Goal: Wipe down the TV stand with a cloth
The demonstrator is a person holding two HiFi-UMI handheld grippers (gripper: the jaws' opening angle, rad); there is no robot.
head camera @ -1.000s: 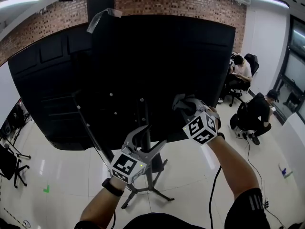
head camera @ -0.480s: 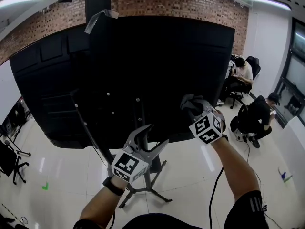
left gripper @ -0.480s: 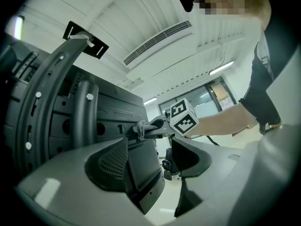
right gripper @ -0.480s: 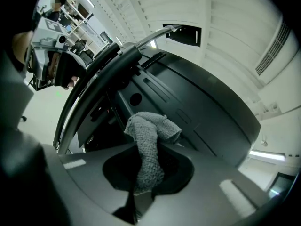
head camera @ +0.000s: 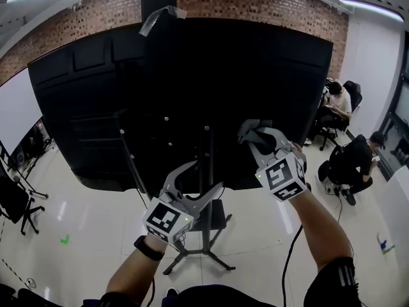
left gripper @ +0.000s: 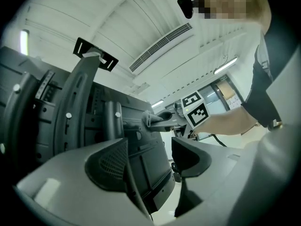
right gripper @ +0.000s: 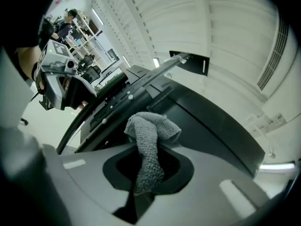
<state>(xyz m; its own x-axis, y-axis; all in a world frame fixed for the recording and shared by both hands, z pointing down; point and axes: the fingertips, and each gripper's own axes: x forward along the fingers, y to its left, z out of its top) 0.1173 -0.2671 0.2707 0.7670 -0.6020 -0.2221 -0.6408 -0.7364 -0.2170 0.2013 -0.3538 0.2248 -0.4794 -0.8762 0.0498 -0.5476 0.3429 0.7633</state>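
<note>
TV stand [head camera: 206, 142] had slid rightward in my head view since half a second before, while both claws kept much the same places. Left claw [left gripper: 150, 149] gaped wide and empty, low by the post. Right claw [right gripper: 148, 166] stayed clamped on the grey cloth [right gripper: 153, 126], bunched close to the black panel [head camera: 192, 75]; its cube [head camera: 281, 178] showed a square black-and-white marker.

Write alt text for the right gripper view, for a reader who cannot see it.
The right gripper is shut on a grey cloth, its bunched end close to the black back of a TV. The left gripper shows at upper left.
</note>
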